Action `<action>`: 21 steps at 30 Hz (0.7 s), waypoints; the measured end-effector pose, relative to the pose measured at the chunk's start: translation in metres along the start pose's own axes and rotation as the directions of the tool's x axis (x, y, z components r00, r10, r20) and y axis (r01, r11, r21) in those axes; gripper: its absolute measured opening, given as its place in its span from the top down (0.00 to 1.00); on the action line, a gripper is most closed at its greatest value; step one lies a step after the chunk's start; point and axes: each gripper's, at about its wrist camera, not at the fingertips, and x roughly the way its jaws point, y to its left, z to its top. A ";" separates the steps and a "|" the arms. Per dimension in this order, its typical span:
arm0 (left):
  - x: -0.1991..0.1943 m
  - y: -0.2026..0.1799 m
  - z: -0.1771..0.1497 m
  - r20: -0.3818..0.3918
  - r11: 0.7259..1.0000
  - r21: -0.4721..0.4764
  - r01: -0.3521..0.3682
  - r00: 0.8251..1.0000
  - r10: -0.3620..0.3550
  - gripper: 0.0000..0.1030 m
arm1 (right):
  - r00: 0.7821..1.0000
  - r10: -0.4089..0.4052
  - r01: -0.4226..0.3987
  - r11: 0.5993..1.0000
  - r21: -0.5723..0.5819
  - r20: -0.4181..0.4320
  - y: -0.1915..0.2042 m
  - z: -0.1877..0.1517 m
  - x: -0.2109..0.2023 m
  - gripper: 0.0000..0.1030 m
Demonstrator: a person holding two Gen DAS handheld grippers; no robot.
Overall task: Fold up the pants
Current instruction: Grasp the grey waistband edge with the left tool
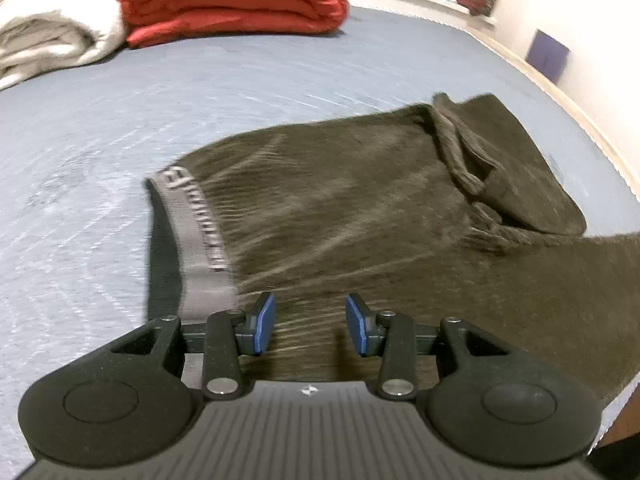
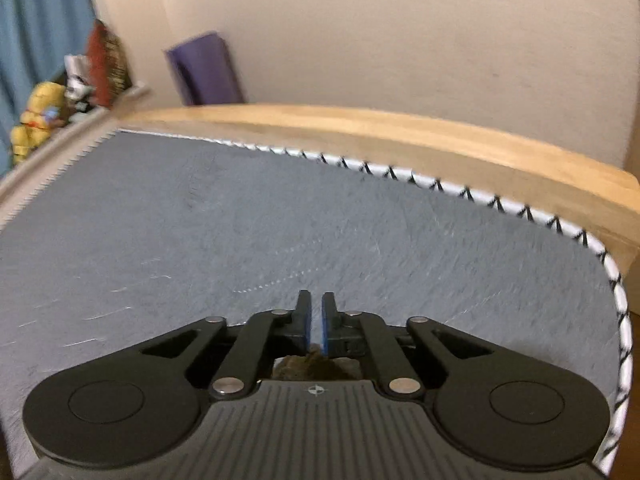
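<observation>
Dark olive-brown pants (image 1: 360, 208) lie spread on the grey-blue bed sheet (image 1: 160, 100), their grey lettered waistband (image 1: 200, 240) at the left and one part folded over at the upper right. My left gripper (image 1: 310, 304) hovers open over the fabric near the waistband, and nothing sits between its blue pads (image 1: 266, 322). In the right wrist view, my right gripper (image 2: 316, 300) is shut, with a bunch of the pants' brown cloth (image 2: 312, 366) pinched low between its pads. Beyond it lies only bare sheet (image 2: 240, 220).
A folded red blanket (image 1: 232, 0) and a white blanket (image 1: 48, 32) lie at the far side of the bed. A wooden bed frame (image 2: 400, 136) borders the mattress below a wall, where a purple object (image 2: 204, 72) stands. Plush toys (image 2: 36, 120) sit on a ledge.
</observation>
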 end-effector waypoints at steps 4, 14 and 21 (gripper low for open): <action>-0.009 0.034 -0.003 -0.007 0.999 -0.047 0.007 1.000 -0.008 0.48 | 0.999 0.031 -0.034 0.992 -0.122 -0.024 -0.033 -0.008 -0.025 0.54; -0.011 0.100 -0.041 -0.128 0.983 -0.182 0.032 0.990 -0.056 0.27 | 0.994 0.105 -0.096 0.917 -0.388 0.003 -0.012 -0.020 -0.102 0.45; 0.000 0.099 -0.071 -0.189 0.973 -0.216 0.079 0.974 -0.121 0.39 | 0.931 0.359 -0.320 0.891 -0.322 0.066 0.059 -0.016 -0.179 0.34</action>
